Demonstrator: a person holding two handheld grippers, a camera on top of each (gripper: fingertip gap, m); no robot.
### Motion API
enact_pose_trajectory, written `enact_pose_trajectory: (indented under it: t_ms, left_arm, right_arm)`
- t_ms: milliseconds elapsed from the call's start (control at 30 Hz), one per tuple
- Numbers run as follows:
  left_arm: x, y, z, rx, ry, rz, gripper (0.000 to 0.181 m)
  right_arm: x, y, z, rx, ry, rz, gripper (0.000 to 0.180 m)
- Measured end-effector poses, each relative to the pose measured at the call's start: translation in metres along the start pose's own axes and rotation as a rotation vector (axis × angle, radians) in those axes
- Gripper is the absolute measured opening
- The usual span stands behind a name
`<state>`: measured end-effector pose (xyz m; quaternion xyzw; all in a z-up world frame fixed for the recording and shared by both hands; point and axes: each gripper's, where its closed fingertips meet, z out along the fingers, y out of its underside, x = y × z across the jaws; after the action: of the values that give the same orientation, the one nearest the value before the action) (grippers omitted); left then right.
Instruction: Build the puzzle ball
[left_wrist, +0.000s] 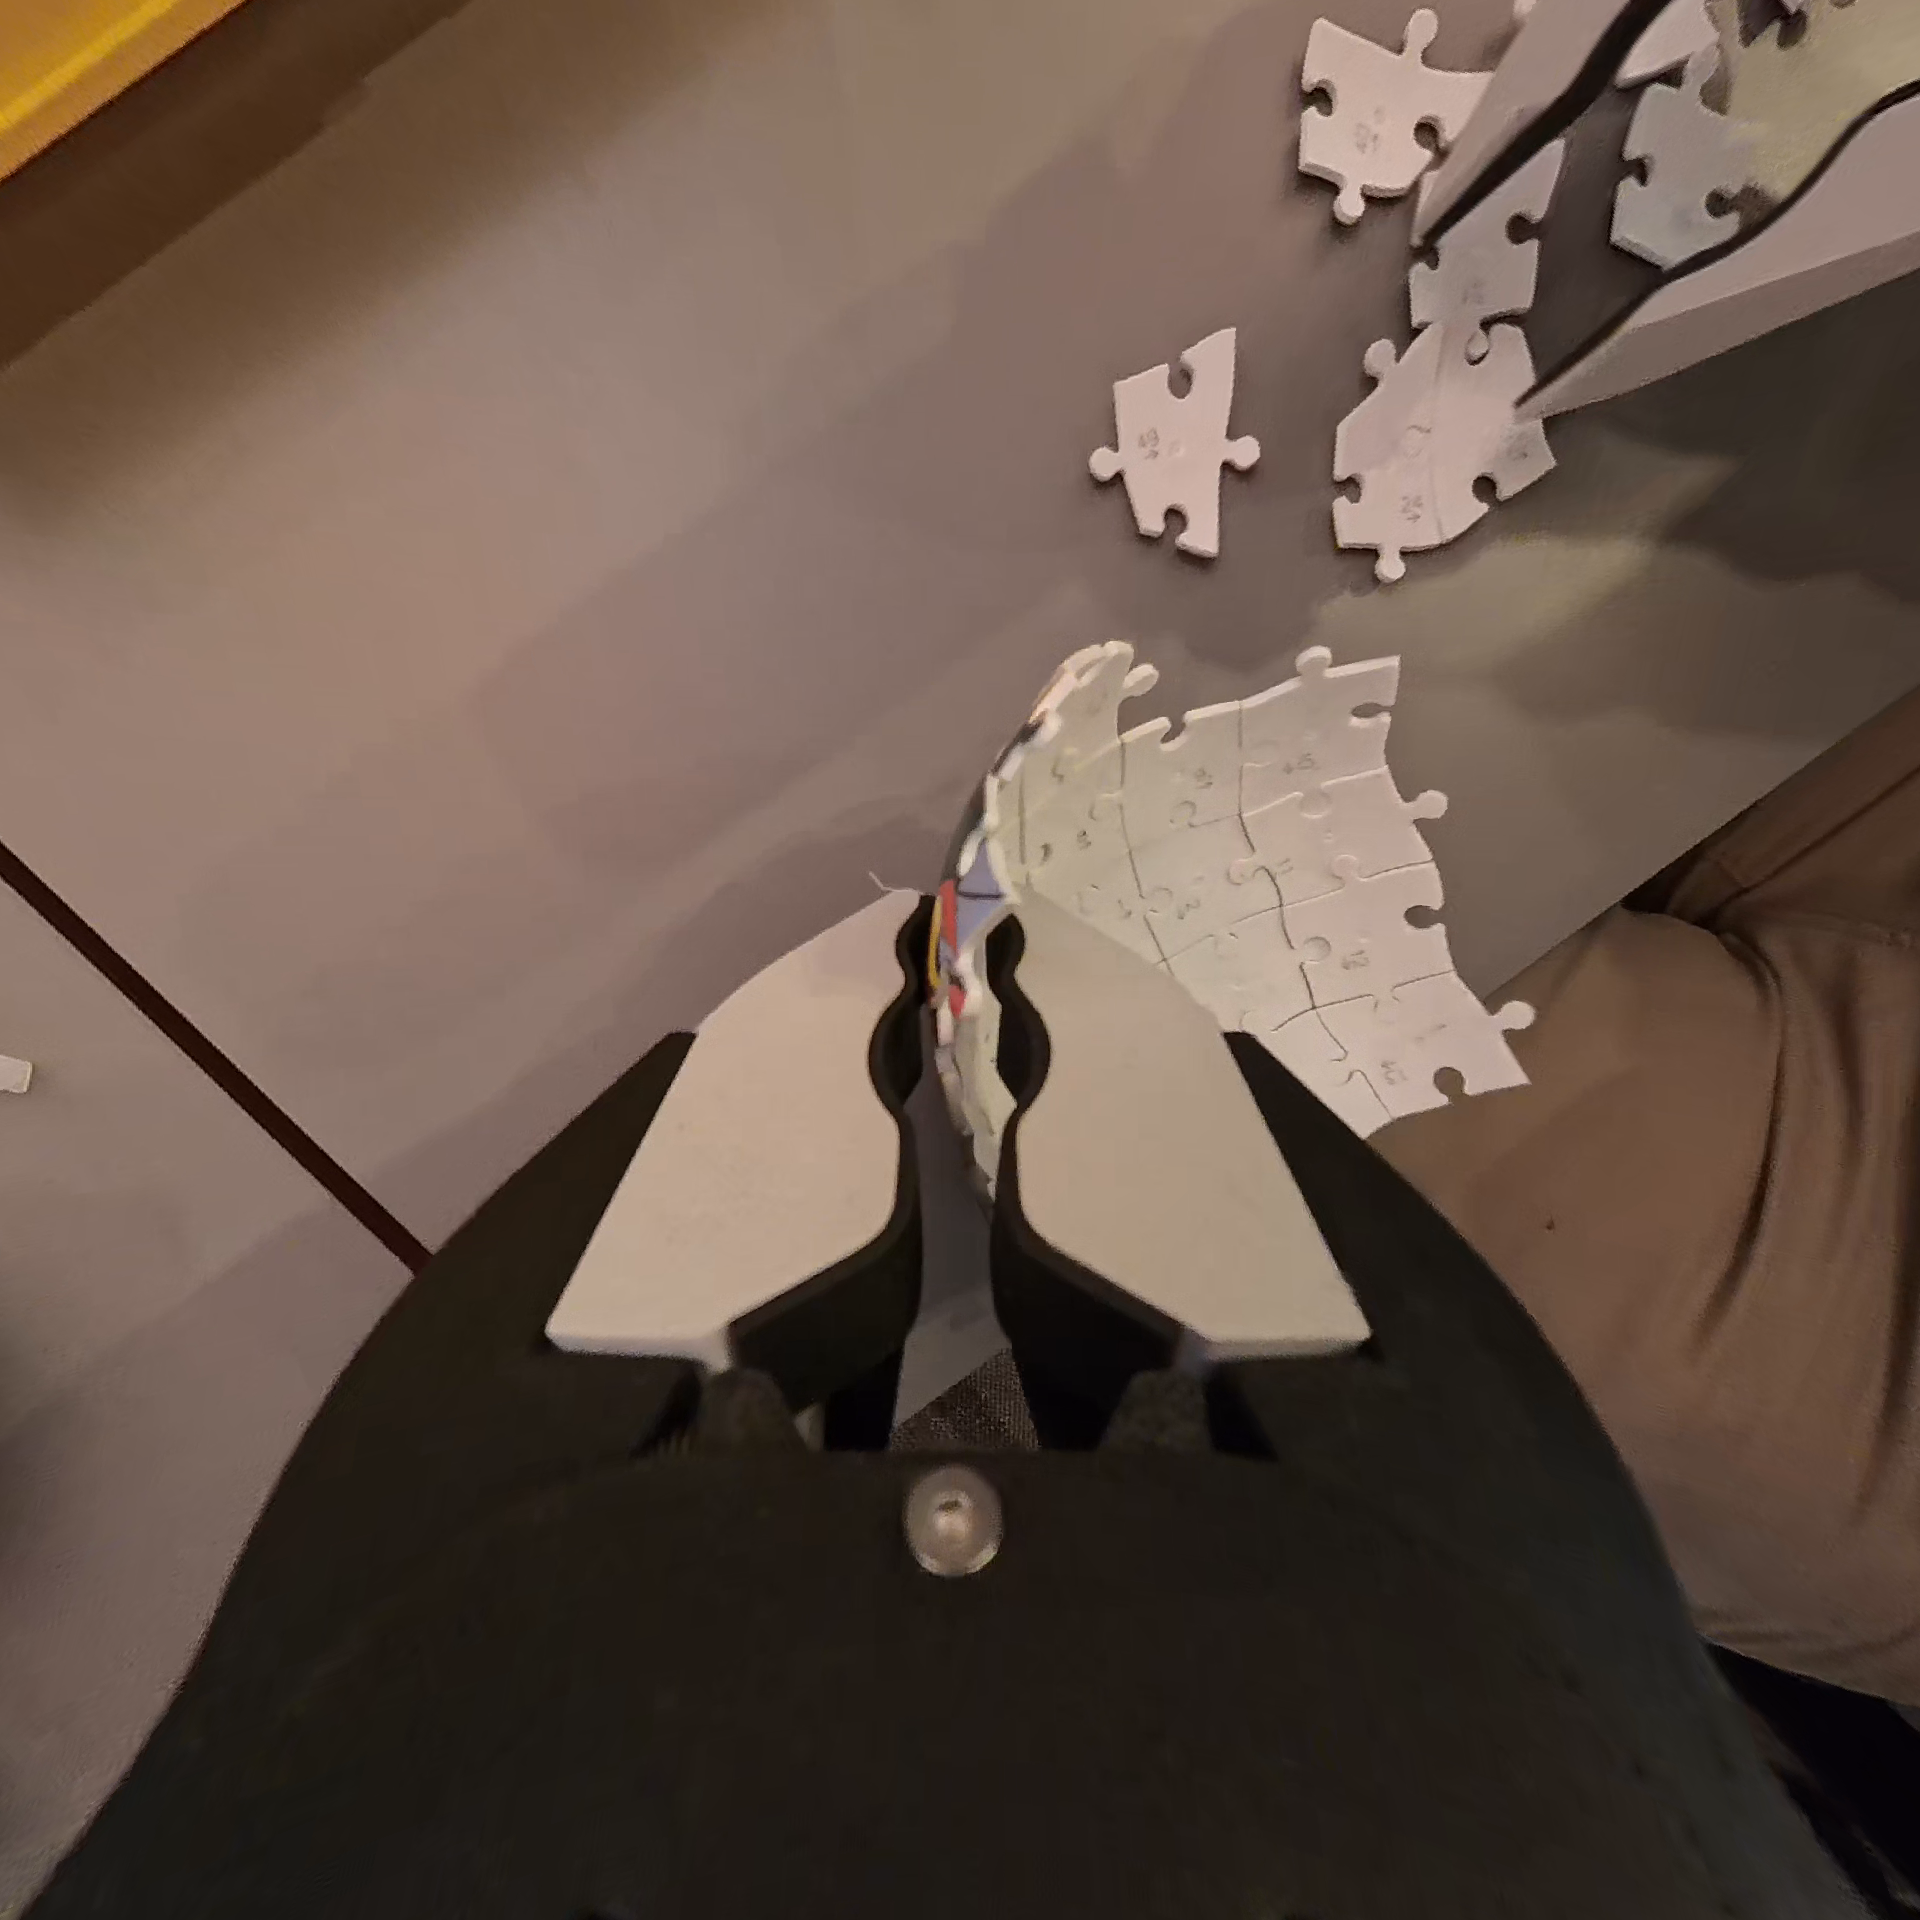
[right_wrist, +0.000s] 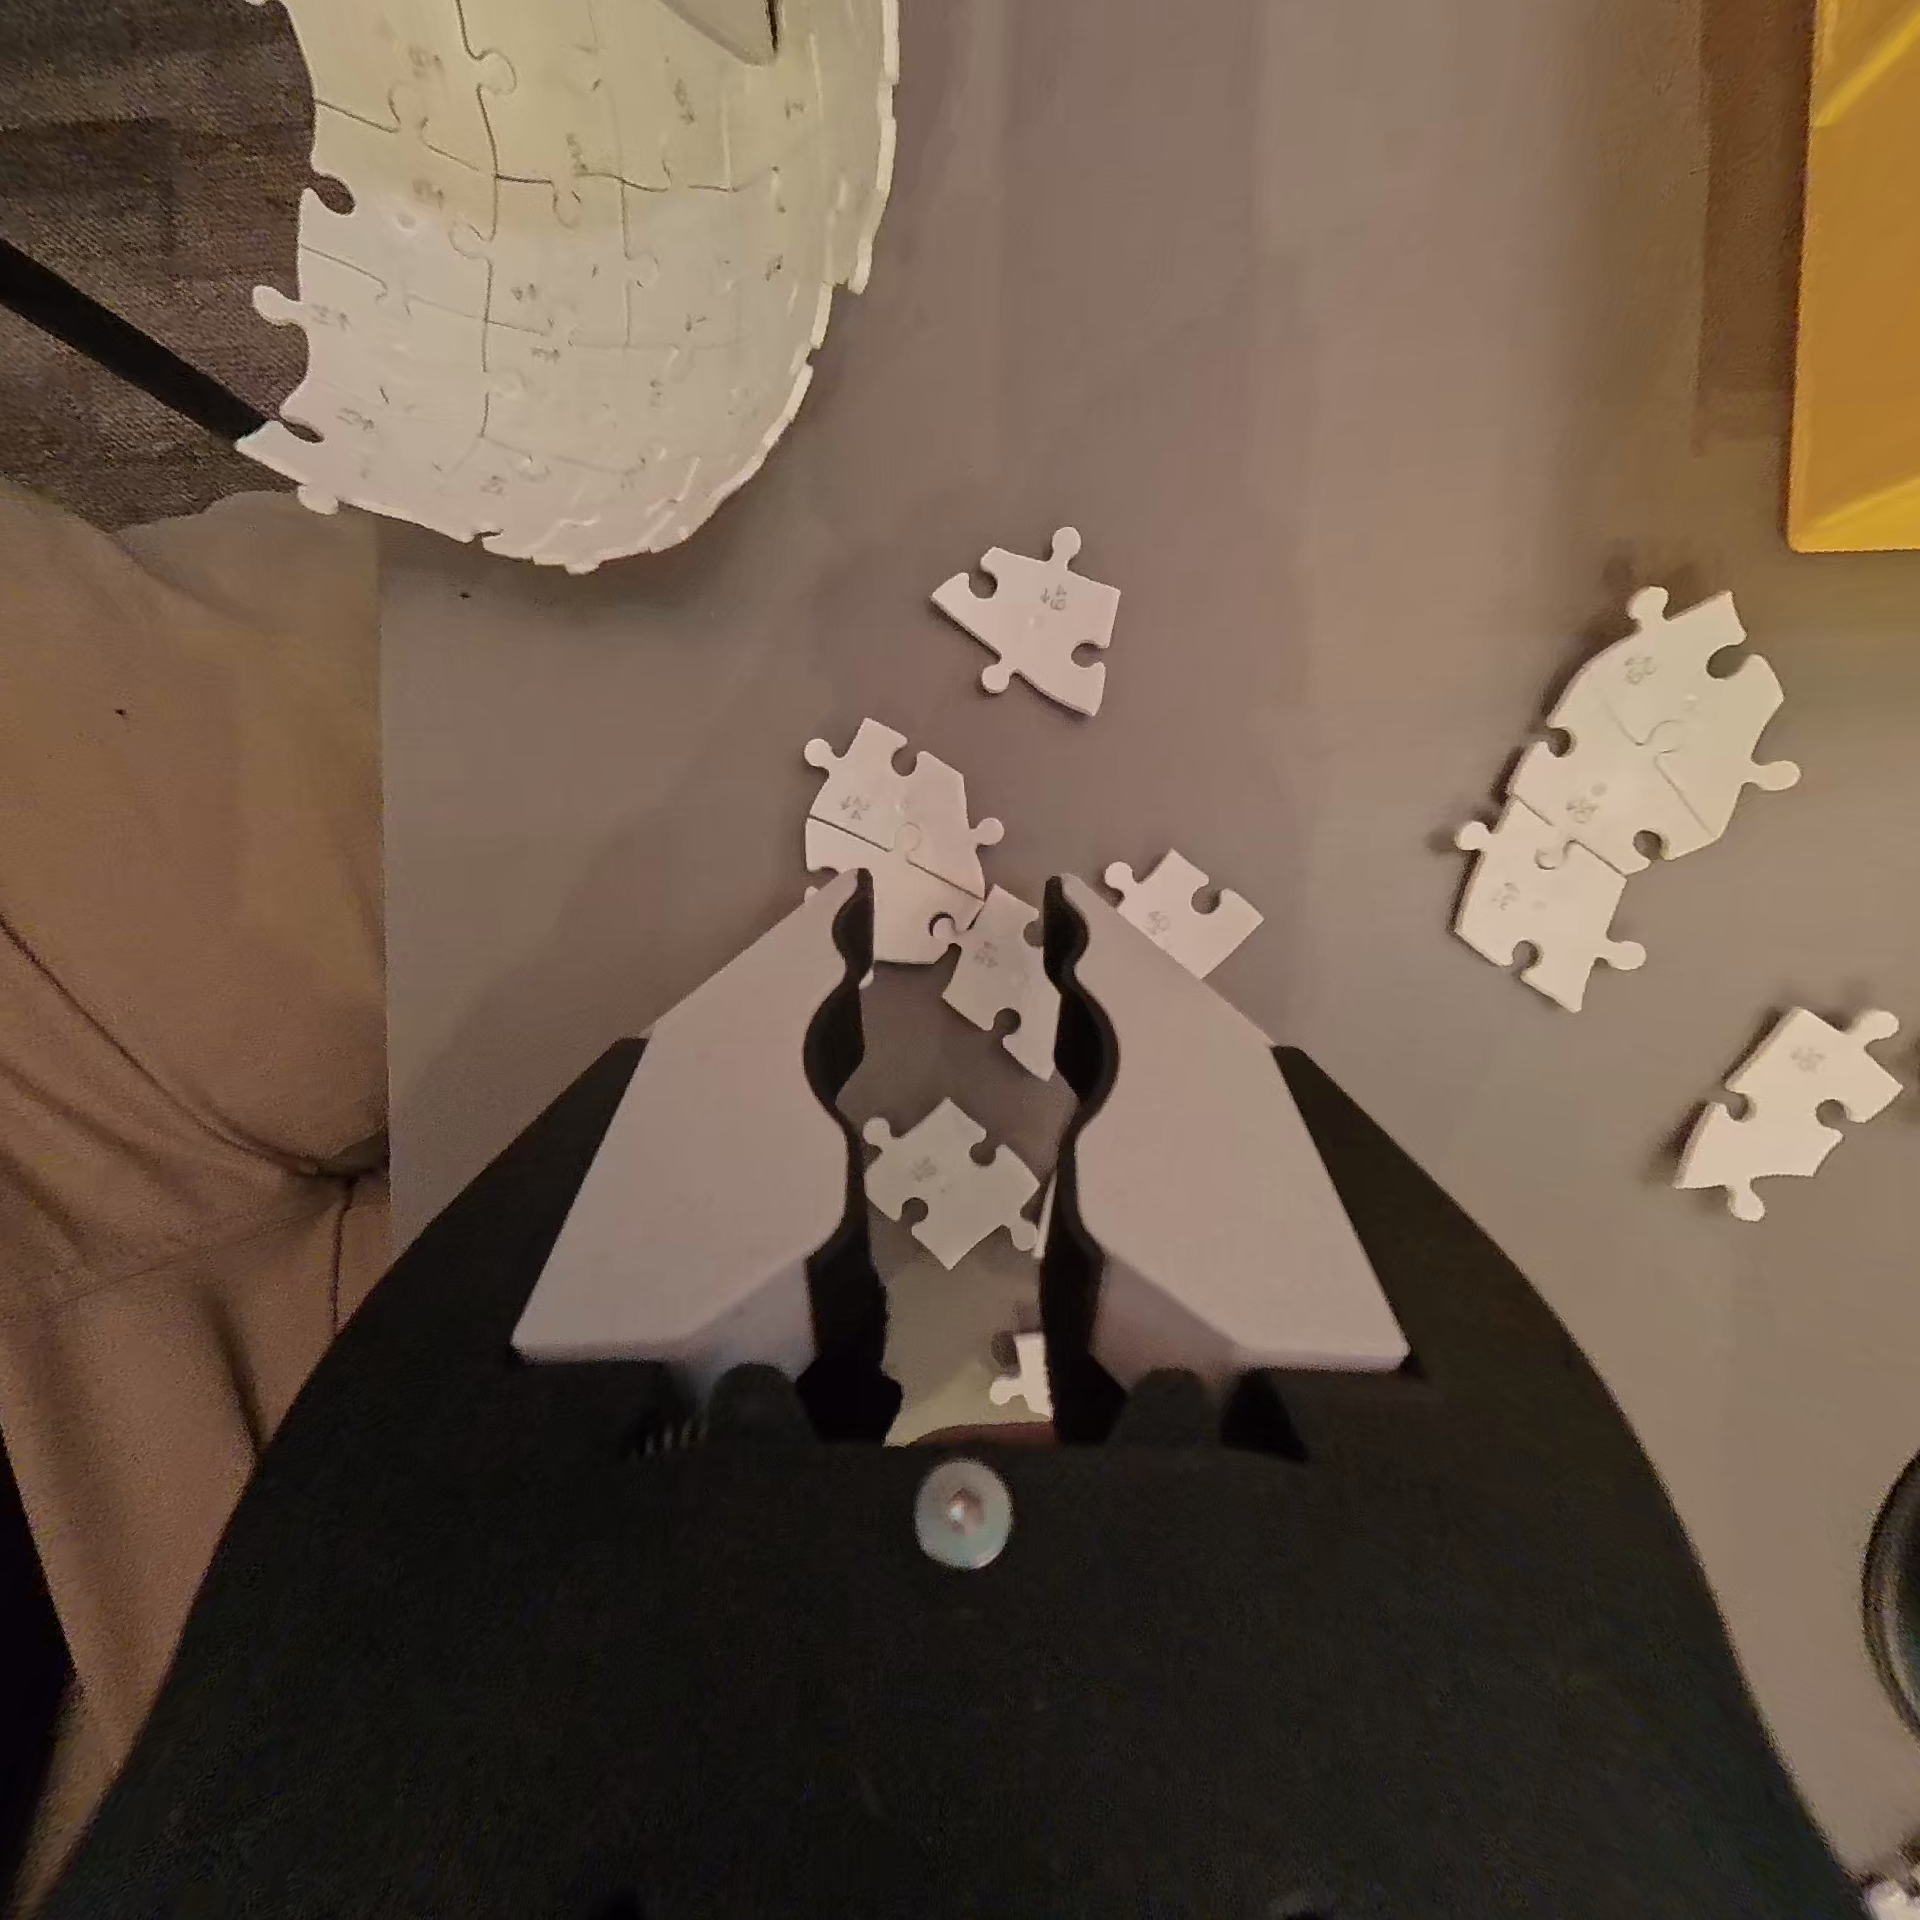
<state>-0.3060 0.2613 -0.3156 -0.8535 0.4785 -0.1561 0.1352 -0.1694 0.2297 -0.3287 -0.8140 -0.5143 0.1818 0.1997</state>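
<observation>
Left gripper (left_wrist: 961, 935): clamped tight on the edge of the part-built ball shell (left_wrist: 1278, 894), jaws nearly together w/ the shell rim pinched between the tips.
Ball shell: curved, many white pcs locked together, held up off the grey table (left_wrist: 520, 520); inner white side faces the left cam, a sliver of coloured print shows at the pinched rim. In the right wrist view it sits top left (right_wrist: 582, 270), bowl-like, jagged tabbed edge, clear of the loose pcs below it.
Right gripper (right_wrist: 951, 894): jaws apart, nothing between them; hovering over the loose pcs. Whether the tips touch the table, can't tell.
Under right gripper: joined cluster (right_wrist: 899, 842) just past the left fingertip, single pc (right_wrist: 997, 982) between the tips, another single pc (right_wrist: 951, 1184) farther back between the fingers, one more (right_wrist: 1184, 914) just beside the right fingertip.
Lone pc (right_wrist: 1039, 623): lies farther out on the table, apart from the cluster, between it and the shell.
Right side of table: bigger joined strip (right_wrist: 1621, 790), w/ a smaller joined bit (right_wrist: 1797, 1112) near it, both well apart from the gripper.
Yellow block (right_wrist: 1860, 270): top right corner, at the table edge.
Tan fabric (right_wrist: 177, 883): a person's clothing along the left side of the right view.
All loose pcs: white side up.
</observation>
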Motion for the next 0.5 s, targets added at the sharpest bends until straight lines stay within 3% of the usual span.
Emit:
enact_pose_trajectory:
  t_ms: [367,500]
  left_arm:
    - [0.003,0.006,0.001,0.04,0.021,-0.049,0.016]
    - [0.006,0.006,0.002,0.04,0.023,-0.045,0.018]
  right_arm:
    - [-0.011,0.008,0.009,-0.009,0.035,-0.041,0.032]
    - [-0.013,0.005,0.011,0.005,0.055,-0.066,0.017]
